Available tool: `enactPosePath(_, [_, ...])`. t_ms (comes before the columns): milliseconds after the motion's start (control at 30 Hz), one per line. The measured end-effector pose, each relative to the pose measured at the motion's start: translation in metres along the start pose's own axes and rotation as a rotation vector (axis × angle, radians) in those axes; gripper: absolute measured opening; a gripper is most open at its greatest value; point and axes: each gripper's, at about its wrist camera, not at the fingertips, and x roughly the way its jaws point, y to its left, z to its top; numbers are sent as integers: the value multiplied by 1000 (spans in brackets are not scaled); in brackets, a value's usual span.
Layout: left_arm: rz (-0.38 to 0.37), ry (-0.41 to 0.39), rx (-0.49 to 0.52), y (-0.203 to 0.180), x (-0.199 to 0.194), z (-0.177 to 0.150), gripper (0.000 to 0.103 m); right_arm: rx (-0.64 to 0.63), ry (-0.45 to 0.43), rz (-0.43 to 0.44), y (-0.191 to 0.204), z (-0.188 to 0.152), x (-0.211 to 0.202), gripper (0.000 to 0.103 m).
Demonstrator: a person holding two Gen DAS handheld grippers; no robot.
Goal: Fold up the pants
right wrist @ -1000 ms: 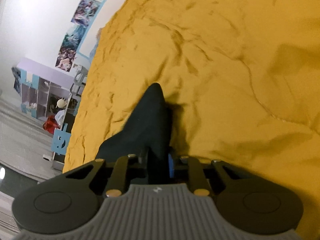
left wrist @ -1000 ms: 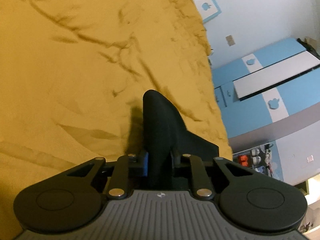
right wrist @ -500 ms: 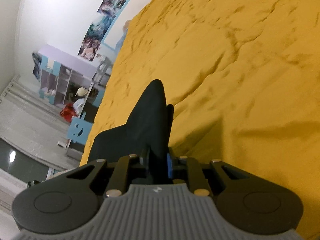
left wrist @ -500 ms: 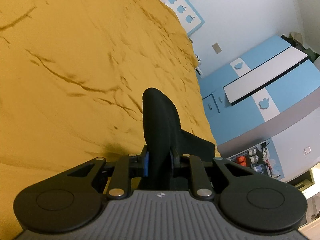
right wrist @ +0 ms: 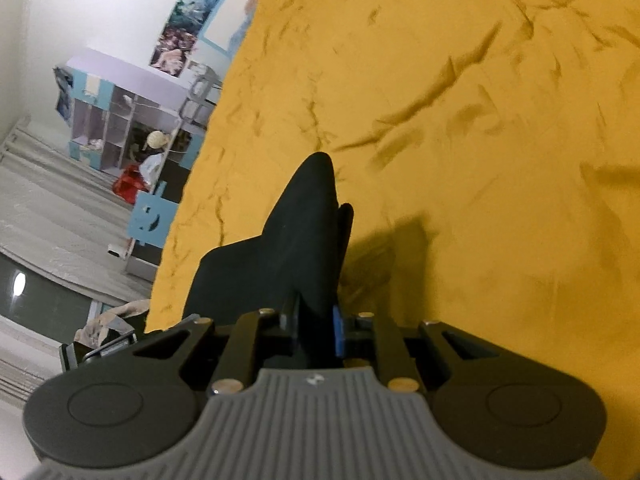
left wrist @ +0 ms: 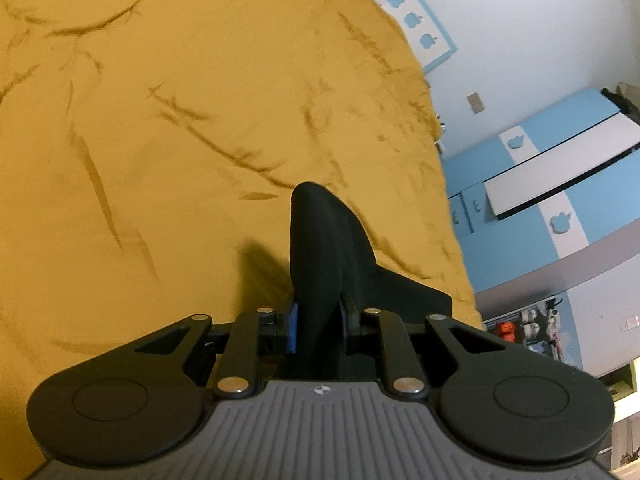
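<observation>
The black pants (left wrist: 320,240) are pinched in both grippers and held up over the yellow bedspread (left wrist: 180,120). My left gripper (left wrist: 316,316) is shut on a bunched edge of the pants, which sticks up past the fingertips and trails off to the right. My right gripper (right wrist: 316,320) is shut on another bunch of the same pants (right wrist: 296,248), which trails off to the left over the bedspread (right wrist: 460,140). The fingertips are hidden by the cloth in both views.
The bed's edge runs along the right in the left wrist view, with a blue and white wardrobe (left wrist: 560,184) beyond it. In the right wrist view the bed's edge is on the left, with a purple shelf unit (right wrist: 120,120) and floor beyond.
Both grippers have kept their hold on the pants while moving over the bed. Both views swung up toward the walls, then back down; shadows of the pants now lie close on the bedspread.
</observation>
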Motion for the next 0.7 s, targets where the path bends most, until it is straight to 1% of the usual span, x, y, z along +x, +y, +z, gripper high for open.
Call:
enactPosePath(167, [19,24,-6,23,18,2,21,38,17,-23,-17,2,21,10])
enactPosePath(333, [10,41,-27,44,27,-2,21,65,38,-34,-33,1,36,10])
enactPosePath(433, [24,42,-16,46,30,-4,21,63,46,-51,-40,-1,44,9])
enactPosePath(500, [34,43,-8,45,30,-4,24,61,47,-53,-41,-1,47,10])
enactPosePath(533, [40,46,-4,44,29,-3,25,45,46,-57,-40,-2,47,10])
enactPosePath(567, [47,53,-4,41,28,-3,28,8,45,-69,-36,-1,47,12])
enactPosePath(600, [53,59,-7,40,27,-2,31,-36,43,-88,-30,-3,47,17])
enactPosePath(633, [59,66,-17,38,24,-1,31,-86,37,-118,-22,-3,45,19])
enactPosePath(667, [64,72,-26,37,23,0,33,-131,27,-142,-15,-4,43,26])
enactPosePath(700, [76,68,-25,33,18,1,35,-177,16,-170,-6,-5,40,28])
